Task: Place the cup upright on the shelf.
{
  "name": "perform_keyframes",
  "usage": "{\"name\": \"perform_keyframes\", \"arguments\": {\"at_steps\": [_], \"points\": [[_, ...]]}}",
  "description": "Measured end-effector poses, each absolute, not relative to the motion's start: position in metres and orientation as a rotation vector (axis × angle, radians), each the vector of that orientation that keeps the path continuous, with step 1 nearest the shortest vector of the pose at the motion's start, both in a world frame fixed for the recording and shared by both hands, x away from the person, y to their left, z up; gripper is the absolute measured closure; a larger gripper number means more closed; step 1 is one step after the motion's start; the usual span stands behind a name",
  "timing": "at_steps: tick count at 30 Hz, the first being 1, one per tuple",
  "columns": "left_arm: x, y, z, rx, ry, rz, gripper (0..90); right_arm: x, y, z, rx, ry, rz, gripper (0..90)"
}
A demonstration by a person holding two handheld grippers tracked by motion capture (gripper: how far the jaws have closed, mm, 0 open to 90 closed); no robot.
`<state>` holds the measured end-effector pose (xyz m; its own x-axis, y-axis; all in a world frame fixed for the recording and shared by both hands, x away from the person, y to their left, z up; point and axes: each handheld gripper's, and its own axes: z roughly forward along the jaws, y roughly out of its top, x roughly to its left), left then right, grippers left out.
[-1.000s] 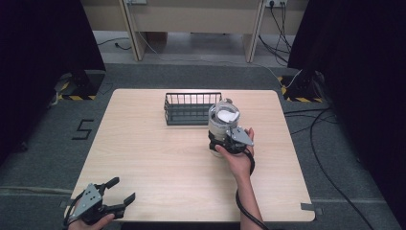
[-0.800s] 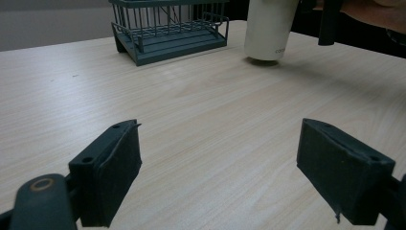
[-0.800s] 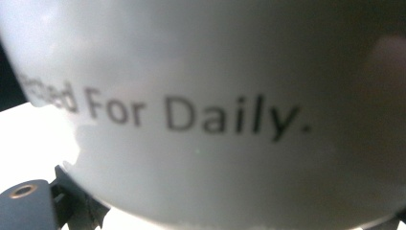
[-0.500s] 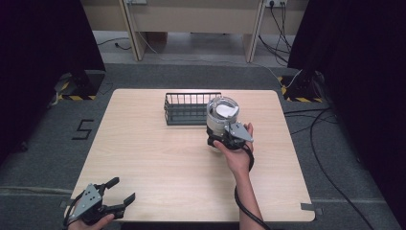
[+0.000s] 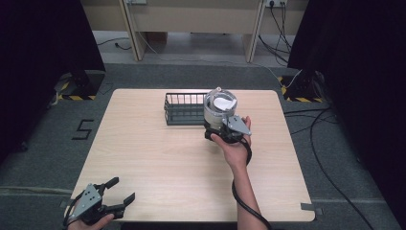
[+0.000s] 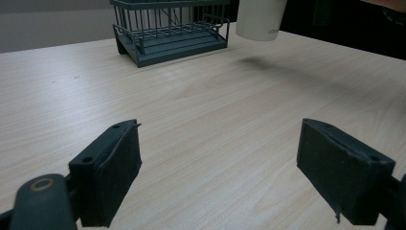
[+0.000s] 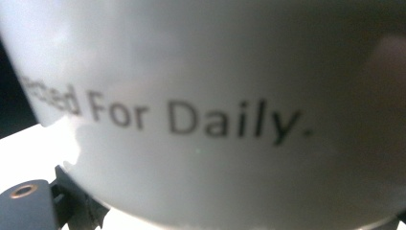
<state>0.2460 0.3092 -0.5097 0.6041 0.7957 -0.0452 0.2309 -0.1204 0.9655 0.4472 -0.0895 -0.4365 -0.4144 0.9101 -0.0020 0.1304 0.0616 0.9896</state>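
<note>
At the near left corner of the wooden table (image 5: 158, 158), the left gripper (image 5: 116, 194) sits low in the person's hand, its jaws spread wide with nothing between them. The left gripper view confirms this: bare tabletop lies between the two black pads (image 6: 115, 167).

Further in, right of centre, the person's right hand (image 5: 234, 148) reaches forward with the right gripper (image 5: 218, 129). It has hold of a white cup (image 5: 219, 109), jaws closed against the cup's lower body. The cup is upright and off the table: the left gripper view shows its base in the air with a shadow on the wood below. Dark lettering on its wall, reading partly "For Daily.", is seen close in the right gripper view (image 7: 206, 120).

The cup is just beside the right end of a dark wire basket (image 5: 184, 109) at the far middle of the table. I cannot tell whether the two touch.

Beyond the table lie grey carpet and trailing cables (image 5: 330, 124).
</note>
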Motion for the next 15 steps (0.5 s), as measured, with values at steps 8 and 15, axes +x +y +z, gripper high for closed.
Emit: {"name": "perform_keyframes", "arguments": {"at_steps": [8,15], "points": [[0.246,0.311,-0.510,1.651,0.870,0.603,14.5,0.455,-0.085,-0.427,1.050,1.636,1.430,9.4],[0.246,0.311,-0.509,1.648,0.870,0.605,14.5,0.462,-0.082,-0.418,1.049,1.633,1.432,9.4]]}}
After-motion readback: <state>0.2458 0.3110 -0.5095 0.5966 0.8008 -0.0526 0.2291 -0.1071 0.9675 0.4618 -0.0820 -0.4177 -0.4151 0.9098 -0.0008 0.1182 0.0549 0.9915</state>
